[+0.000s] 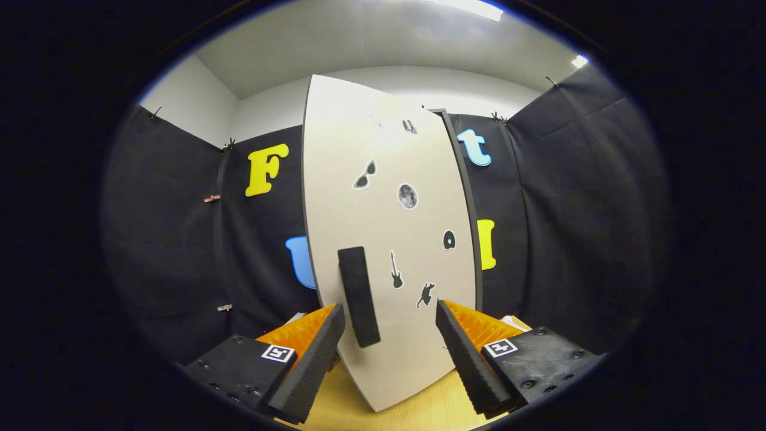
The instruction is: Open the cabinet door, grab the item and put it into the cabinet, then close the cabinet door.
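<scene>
Nearest, the gripper (390, 347) has its two fingers spread wide apart, released and grasping nothing, above a pale yellow wooden tabletop (431, 407). Between the fingers, though closer to the left one, stands a black, upright, bar-shaped handle (359, 296). Its long axis runs nearly vertical with a slight tilt, so it lines up with the gap between the jaws. Its lower end sits just beside the left fingertip; whether they touch I cannot tell.

The handle is fixed to the tall, smooth, off-white cabinet door (389, 239), which carries small dark stickers, among them sunglasses, a moon, a guitar and a cat. The door's face fronts the fingers just ahead of them, and its lower edge meets the tabletop. A dark edge of the cabinet frame (464, 197) shows behind the door's right side.

The item to be stowed cannot be made out here. Judging by this, the step in hand is working the door by its handle: a small shift leftward would centre the bar before the fingers close.
</scene>
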`<state>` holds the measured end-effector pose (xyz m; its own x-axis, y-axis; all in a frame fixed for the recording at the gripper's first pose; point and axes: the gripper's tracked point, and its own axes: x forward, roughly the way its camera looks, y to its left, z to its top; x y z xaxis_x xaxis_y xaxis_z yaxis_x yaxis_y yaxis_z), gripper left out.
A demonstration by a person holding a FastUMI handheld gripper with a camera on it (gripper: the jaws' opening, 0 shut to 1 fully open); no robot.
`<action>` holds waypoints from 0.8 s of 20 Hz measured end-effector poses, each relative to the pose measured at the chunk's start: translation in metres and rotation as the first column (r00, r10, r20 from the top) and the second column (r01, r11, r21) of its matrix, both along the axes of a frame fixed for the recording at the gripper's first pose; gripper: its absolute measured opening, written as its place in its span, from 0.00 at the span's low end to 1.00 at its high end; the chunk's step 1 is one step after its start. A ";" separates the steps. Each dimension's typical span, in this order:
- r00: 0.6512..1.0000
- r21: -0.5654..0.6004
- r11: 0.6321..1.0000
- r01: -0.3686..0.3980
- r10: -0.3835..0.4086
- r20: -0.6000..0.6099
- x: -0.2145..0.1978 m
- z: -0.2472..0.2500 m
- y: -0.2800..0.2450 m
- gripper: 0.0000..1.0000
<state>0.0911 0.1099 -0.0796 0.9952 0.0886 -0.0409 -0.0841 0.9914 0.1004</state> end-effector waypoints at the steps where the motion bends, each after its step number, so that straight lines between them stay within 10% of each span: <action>1: 1.000 -0.011 1.000 0.005 -0.005 -0.001 0.000 0.000 0.001 0.98; 16: 1.000 -0.069 0.998 0.012 -0.011 0.019 0.003 0.006 -0.012 0.98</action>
